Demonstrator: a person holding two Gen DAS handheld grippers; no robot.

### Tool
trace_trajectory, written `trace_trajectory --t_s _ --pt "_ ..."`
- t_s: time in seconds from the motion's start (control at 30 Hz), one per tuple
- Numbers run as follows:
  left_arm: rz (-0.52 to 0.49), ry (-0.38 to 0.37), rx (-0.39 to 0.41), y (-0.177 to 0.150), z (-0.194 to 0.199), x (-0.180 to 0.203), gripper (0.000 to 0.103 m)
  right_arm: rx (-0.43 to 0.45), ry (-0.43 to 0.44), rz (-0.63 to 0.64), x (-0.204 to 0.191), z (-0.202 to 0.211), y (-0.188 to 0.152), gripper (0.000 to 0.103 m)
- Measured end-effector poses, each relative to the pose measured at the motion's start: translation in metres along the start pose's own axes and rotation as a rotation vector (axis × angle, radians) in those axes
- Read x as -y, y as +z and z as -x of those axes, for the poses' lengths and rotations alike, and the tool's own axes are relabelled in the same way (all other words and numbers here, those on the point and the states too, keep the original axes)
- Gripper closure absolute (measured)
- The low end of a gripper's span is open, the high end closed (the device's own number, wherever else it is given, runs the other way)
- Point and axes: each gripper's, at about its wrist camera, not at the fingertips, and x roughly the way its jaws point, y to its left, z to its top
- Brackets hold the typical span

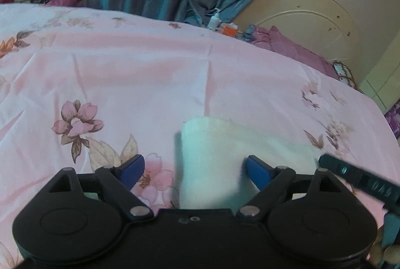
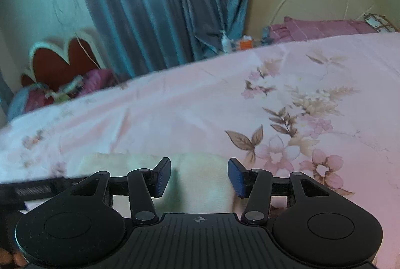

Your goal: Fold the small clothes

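In the left wrist view, the left tongs (image 1: 195,172) stand spread wide apart and grasp nothing. The small white fleecy garment (image 1: 225,156) lies on the bed's pink floral bedsheet (image 1: 150,74), its near part between and beneath the blue pads (image 1: 132,170). A black part of the right tongs (image 1: 360,179) crosses the garment's right edge. The likely trouble here is collision: both tools crowd one small cloth, and a careless closing could pinch the sheet along with it.

In the right wrist view, the right tongs (image 2: 199,176) are likewise released, the garment (image 2: 200,184) pale and blurred between their pads (image 2: 237,177). The bedsheet (image 2: 175,114) is slack and creased, so a low pinch may gather it. The cloth looks thick and soft; a shallow bite could catch only the top layer and undo the fold.
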Motion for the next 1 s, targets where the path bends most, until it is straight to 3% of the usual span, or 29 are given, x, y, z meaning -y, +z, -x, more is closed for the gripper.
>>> trace_trajectory --t_s 0.07,0.2,0.3,0.43,0.67,0.7,0.73,0.77,0.9,1.0 --pt "0.009 0.007 -0.01 -0.001 -0.004 -0.003 0.014 -0.04 -0.03 -0.003 0.007 -0.012 -0.006 0.053" --pt "-0.015 0.023 0.0 -0.004 -0.001 0.0 0.014 -0.05 -0.004 -0.061 0.017 -0.013 -0.009 0.053" --pt "0.0 0.016 0.007 -0.004 0.009 0.0 0.017 -0.02 0.011 -0.057 0.015 0.003 -0.006 0.053" --pt "-0.065 0.009 0.042 -0.012 0.03 0.003 0.02 0.036 0.049 -0.047 0.011 0.031 -0.006 0.053" --pt "-0.111 -0.026 0.038 -0.037 0.059 0.003 0.022 0.031 0.078 0.006 -0.007 0.062 -0.029 0.053" --pt "-0.113 -0.03 0.034 -0.04 0.062 0.002 0.022 0.032 0.074 0.014 -0.009 0.066 -0.034 0.057" --pt "-0.111 -0.033 0.029 -0.044 0.064 0.002 0.022 0.028 0.074 0.019 -0.01 0.069 -0.039 0.071" --pt "-0.109 -0.037 0.024 -0.047 0.067 0.0 0.022 0.022 0.074 0.014 -0.01 0.072 -0.044 0.077" --pt "-0.101 -0.043 0.01 -0.06 0.071 -0.002 0.022 0.01 0.073 0.0 -0.009 0.084 -0.065 0.079" --pt "-0.097 -0.04 0.002 -0.065 0.068 -0.002 0.022 -0.004 0.015 0.057 -0.012 0.082 -0.078 0.079"
